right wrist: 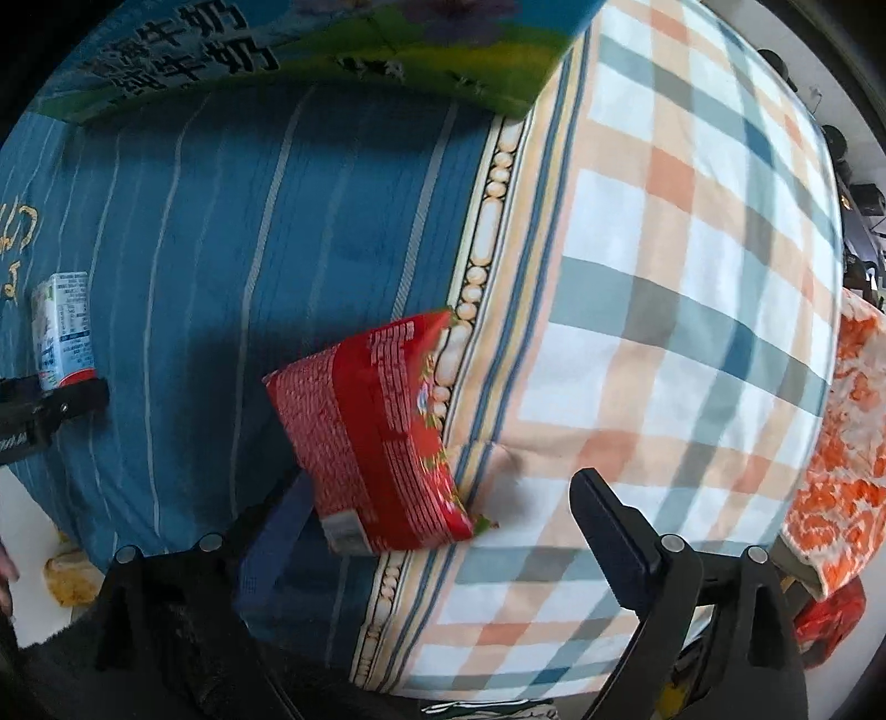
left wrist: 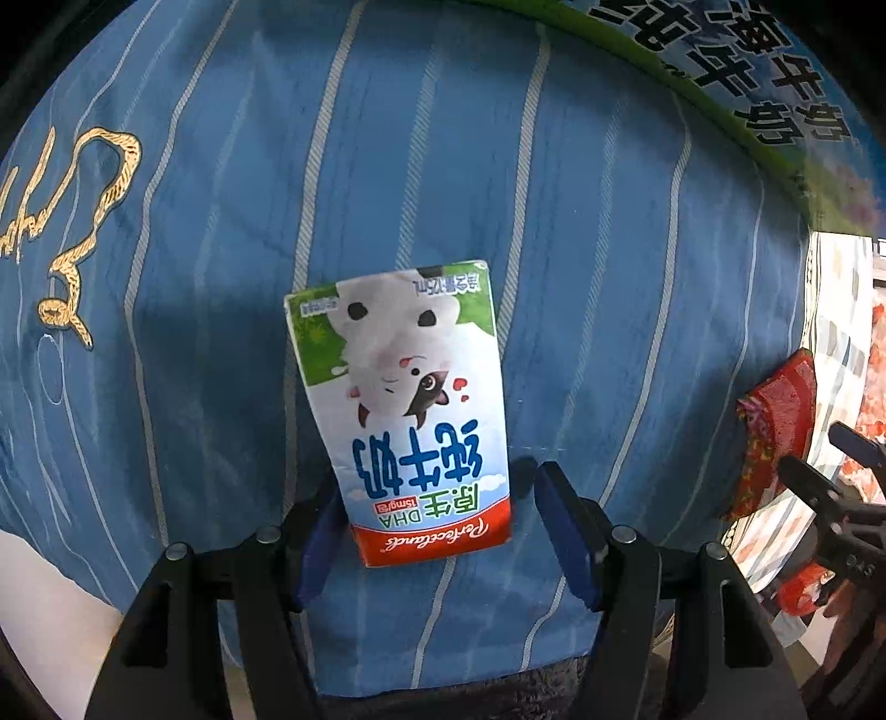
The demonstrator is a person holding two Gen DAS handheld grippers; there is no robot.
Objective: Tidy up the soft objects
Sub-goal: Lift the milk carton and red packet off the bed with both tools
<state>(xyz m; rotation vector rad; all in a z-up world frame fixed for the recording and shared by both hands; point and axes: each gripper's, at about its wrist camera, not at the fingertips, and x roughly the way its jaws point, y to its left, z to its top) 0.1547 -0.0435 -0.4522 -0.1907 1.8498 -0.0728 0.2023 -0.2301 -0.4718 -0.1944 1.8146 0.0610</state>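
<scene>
A small milk carton (left wrist: 404, 410) with a cartoon cow lies on a blue striped pillow (left wrist: 581, 249). My left gripper (left wrist: 437, 531) is open, its blue pads on either side of the carton's near end with gaps. A red snack packet (right wrist: 376, 437) lies on the seam between the blue pillow (right wrist: 277, 249) and a plaid pillow (right wrist: 692, 277). My right gripper (right wrist: 432, 537) is open, its fingers wide on either side of the packet's near end. The carton shows at the left in the right wrist view (right wrist: 61, 327). The packet shows at the right in the left wrist view (left wrist: 775, 432).
A large milk box (right wrist: 310, 50) with green and blue print rests at the far edge of the pillows, also in the left wrist view (left wrist: 775, 94). An orange patterned cloth (right wrist: 853, 443) lies at the right. A dark fuzzy fabric (right wrist: 183, 664) lies under the grippers.
</scene>
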